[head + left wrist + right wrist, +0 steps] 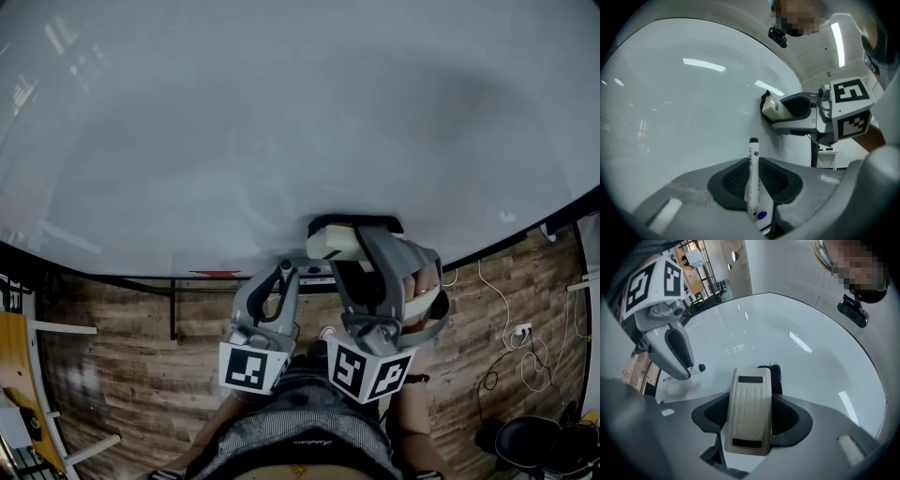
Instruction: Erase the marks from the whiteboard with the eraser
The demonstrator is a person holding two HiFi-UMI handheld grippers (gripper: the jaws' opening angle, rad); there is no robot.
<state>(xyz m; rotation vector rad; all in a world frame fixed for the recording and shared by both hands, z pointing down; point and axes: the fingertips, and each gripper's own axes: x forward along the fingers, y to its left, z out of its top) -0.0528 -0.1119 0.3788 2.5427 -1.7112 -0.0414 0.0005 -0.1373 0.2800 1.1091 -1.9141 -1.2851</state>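
Note:
The whiteboard [281, 122] fills the upper head view, and I make out no marks on it. My right gripper [349, 246] is shut on a cream eraser [748, 416], whose black felt pad [774, 377] presses against the board near its lower edge. That eraser [774, 108] also shows in the left gripper view, flat against the board. My left gripper [284, 274] is shut on a white marker [753, 176] with a black cap, which points at the board just left of the eraser.
Below the board runs a dark tray rail [216, 277] with a red item on it. Beneath lies wooden flooring [122, 375], with white cables [506, 328] at the right and a shelf frame [37, 394] at the left.

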